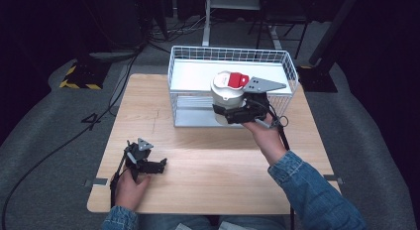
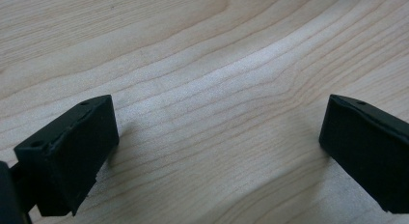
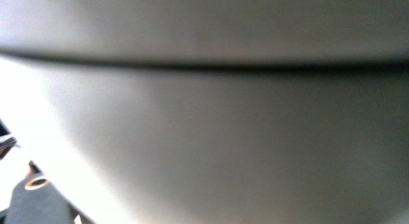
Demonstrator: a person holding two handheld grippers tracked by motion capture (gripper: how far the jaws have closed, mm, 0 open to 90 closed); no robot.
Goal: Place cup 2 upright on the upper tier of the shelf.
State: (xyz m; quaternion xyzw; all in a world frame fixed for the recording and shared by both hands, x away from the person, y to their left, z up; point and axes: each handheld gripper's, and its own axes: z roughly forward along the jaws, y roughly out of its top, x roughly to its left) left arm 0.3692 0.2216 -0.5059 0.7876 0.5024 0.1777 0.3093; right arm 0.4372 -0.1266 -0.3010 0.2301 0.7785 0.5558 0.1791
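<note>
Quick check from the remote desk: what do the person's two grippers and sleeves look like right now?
Both grippers are black. The left gripper carries a small grey three-cornered plate on top and trails a black cable; its own view shows two blocky black fingers. The right gripper bears a longer grey three-cornered plate with small holes. Both sleeves are blue denim.

white container (image 3: 231, 137) blurred, right tool's jaws hidden behind it

White canister (image 1: 229, 93) (apparently gripper-held (image 1: 233, 113)) over basket (image 1: 198, 56)
</note>
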